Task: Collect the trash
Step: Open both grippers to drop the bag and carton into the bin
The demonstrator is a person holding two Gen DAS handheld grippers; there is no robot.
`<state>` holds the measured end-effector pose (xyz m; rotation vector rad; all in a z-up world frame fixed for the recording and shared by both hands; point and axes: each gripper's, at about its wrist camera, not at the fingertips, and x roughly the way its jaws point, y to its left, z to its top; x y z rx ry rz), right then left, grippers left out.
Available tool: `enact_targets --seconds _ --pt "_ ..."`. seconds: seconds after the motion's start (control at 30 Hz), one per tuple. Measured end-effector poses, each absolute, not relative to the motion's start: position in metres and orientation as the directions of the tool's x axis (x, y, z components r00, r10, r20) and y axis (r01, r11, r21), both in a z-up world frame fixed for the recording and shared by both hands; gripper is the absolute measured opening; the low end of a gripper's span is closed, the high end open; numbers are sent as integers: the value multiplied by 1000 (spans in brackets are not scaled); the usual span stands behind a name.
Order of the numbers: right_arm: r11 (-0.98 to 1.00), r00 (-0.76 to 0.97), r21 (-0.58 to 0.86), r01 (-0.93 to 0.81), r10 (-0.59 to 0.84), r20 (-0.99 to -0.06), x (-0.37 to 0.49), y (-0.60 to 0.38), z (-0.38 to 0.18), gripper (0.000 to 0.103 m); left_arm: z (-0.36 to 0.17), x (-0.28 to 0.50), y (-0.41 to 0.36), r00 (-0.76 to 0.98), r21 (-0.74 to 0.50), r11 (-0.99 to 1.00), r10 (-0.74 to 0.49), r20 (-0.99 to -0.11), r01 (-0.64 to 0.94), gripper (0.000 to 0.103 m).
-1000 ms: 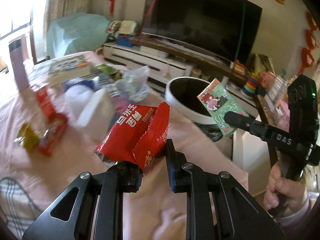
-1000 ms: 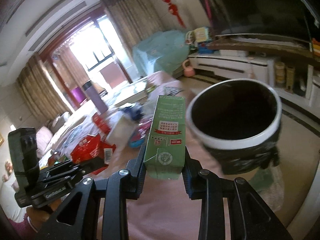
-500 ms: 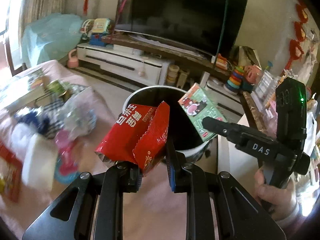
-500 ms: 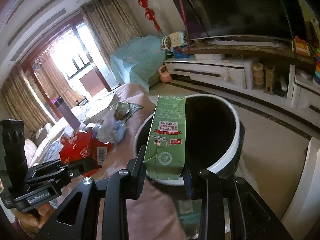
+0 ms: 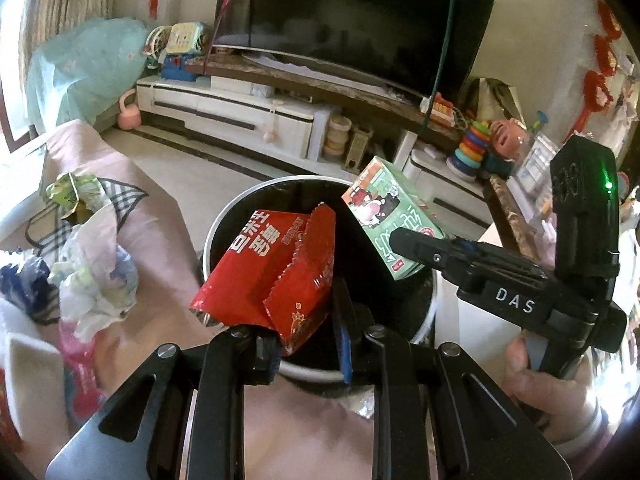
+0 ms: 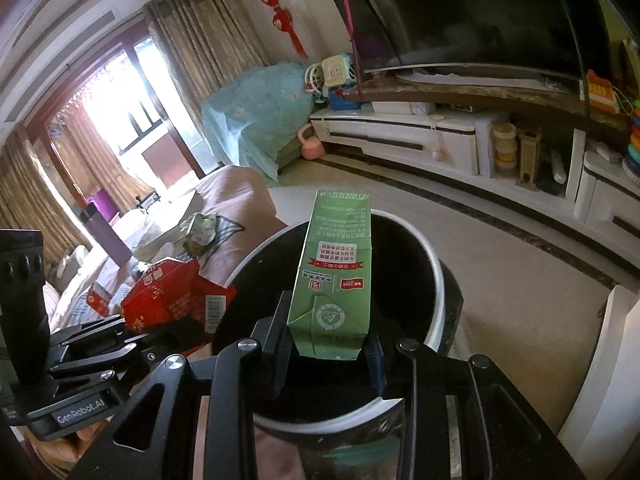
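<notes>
Two grippers, both loaded, both held over one bin.

Item 1: left gripper (image 5: pixel 306 344), black metal, blue pads; jaws clamped on red snack bags (image 5: pixel 272 276). Glossy crinkled foil/plastic, serrated edges, white lettering; two overlapping pouches, lower corners pinched, tops fanned up over bin mouth.

Item 2: right gripper (image 6: pixel 330 354), same build, jaws closed on base of green carton (image 6: pixel 334 276). Tall rectangular paperboard, matte, folded gable-type bottom seam facing camera, red/white label panels. Stands roughly upright, over bin opening. Seen from left wrist view the carton (image 5: pixel 390 220) tilts, cartoon print on one face, just beside the red bags, not touching as far as can be told.

Item 3: trash bin (image 6: pixel 436 280), round, white rim, black liner, dark interior; sits on floor against edge of worktop.

Item 4: worktop (image 5: pixel 160 240), covered w/ soft pink cloth, wrinkled. On it: crumpled white plastic bag (image 5: pixel 96 272), crushed green wrapper (image 5: pixel 70 194), checked cloth patch, more litter, blurred at left edge.

Room: pale glossy tile floor w/ dark border strip; long white TV cabinet (image 5: pixel 232 108), brown stone-look top, large black TV (image 5: pixel 356 20) above; toys, stacking rings at right; light-blue sheet over furniture; beige curtains, bright window; red hanging ornaments on wall.
</notes>
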<state>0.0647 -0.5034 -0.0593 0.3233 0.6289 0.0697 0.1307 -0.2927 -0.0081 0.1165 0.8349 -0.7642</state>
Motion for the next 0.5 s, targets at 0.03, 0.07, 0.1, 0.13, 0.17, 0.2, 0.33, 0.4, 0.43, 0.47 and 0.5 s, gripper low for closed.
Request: enact_targets --seconds 0.03,0.07,0.1,0.13,0.17,0.2,0.33,0.4,0.43,0.47,0.5 --pt "948 806 318 34 162 -569 67 -505 -59 32 -10 132 -294 421 -196 732 -565 -710 652 24" --pt "948 804 317 34 162 -572 69 -506 -60 32 -11 134 -295 411 -205 729 -568 -713 653 29" --pt "948 801 316 37 161 -576 71 -508 -60 33 -12 135 -296 407 -205 732 -563 -719 650 34" --pt "948 799 316 39 160 -579 73 -510 -61 34 -13 136 -296 410 -202 737 -557 -723 645 46" --pt "948 797 316 45 157 -584 74 -512 -62 37 -13 135 -295 416 -200 742 -553 -721 640 54" --pt "947 795 318 51 154 -586 74 -512 -63 39 -14 135 -293 424 -198 746 -551 -719 635 57" --pt "940 800 336 55 160 -578 69 -515 -62 50 -13 133 -281 440 -198 764 -540 -717 614 67" --pt "936 806 349 54 165 -569 66 -515 -61 53 -14 129 -272 455 -193 775 -531 -715 602 69" --pt "933 810 356 52 169 -562 61 -512 -60 54 -14 126 -267 464 -187 782 -524 -714 595 73" --pt "932 812 360 49 173 -558 63 -513 -59 59 -14 123 -261 474 -182 788 -519 -711 588 75" --pt "930 815 366 42 179 -550 60 -510 -58 69 -14 119 -253 487 -177 795 -513 -707 580 75"
